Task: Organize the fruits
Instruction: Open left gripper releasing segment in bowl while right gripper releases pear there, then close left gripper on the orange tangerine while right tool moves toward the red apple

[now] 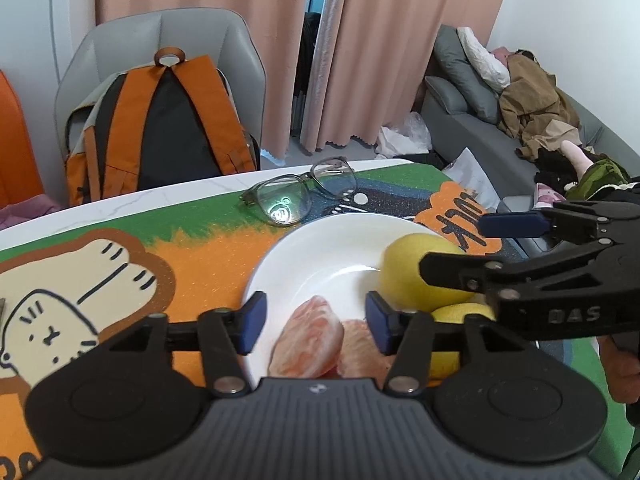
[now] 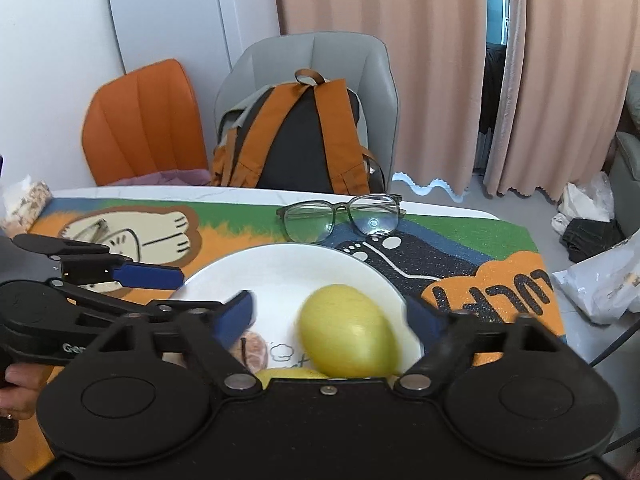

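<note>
While the left tool (image 1: 316, 322) hangs spread over the pink peeled segments (image 1: 310, 340) at the white plate's (image 2: 280, 268) near rim, the right tool (image 2: 330, 318) gapes around a yellow oval fruit (image 2: 348, 330), its long axis tilted up-left, lying on the plate's right half atop the patterned surface (image 2: 460, 236).

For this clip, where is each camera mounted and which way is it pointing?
Left wrist: sits on the left gripper, facing the white plate with pink fruit segments; the right gripper enters from the right.
Right wrist: sits on the right gripper, open around the yellow fruit; the left gripper and a hand show at left.
Shared: plate, yellow fruit, glasses, orange backpack, gray chair.
</note>
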`<state>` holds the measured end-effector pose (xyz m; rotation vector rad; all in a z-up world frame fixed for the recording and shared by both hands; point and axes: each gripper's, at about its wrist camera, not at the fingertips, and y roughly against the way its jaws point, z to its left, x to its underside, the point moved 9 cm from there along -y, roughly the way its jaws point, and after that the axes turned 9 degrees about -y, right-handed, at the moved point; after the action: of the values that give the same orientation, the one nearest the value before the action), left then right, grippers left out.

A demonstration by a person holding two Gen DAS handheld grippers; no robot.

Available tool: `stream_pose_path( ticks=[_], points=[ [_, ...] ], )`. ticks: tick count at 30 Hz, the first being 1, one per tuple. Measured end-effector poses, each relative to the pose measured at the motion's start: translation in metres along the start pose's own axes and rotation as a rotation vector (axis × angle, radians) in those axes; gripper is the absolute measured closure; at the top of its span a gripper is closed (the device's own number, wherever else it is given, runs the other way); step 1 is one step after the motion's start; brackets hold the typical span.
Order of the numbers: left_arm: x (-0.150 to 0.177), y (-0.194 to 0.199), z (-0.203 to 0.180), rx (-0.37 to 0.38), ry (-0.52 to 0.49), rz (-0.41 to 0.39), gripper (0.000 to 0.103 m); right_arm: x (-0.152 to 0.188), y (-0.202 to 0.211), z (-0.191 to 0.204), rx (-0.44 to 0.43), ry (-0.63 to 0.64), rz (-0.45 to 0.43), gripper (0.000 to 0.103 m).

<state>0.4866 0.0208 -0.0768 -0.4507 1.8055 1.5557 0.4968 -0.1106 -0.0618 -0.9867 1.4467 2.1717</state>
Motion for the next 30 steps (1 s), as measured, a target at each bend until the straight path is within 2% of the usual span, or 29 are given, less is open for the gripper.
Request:
stream_pose_path(
  ticks=[2,7,12,22,30],
  points=[
    [0.002,0.008,0.000,0.012,0.002,-0.018,0.036,0.001,0.008,-0.001,-0.017,-0.012,-0.016,0.000],
    [0.009,0.029,-0.004,0.037,-0.013,-0.037,0.022,0.010,0.025,0.001,-0.029,-0.008,-0.033,0.000],
    [0.021,0.048,-0.013,0.062,-0.030,-0.037,0.014,0.022,0.042,0.003,-0.042,-0.024,-0.039,0.000],
    [0.054,0.081,-0.033,0.098,-0.091,-0.041,0.013,0.054,0.085,0.016,-0.093,-0.052,-0.032,0.000],
    [0.088,0.087,-0.036,0.103,-0.085,-0.007,0.013,0.087,0.107,0.020,-0.105,-0.070,-0.022,0.000]
  ],
)
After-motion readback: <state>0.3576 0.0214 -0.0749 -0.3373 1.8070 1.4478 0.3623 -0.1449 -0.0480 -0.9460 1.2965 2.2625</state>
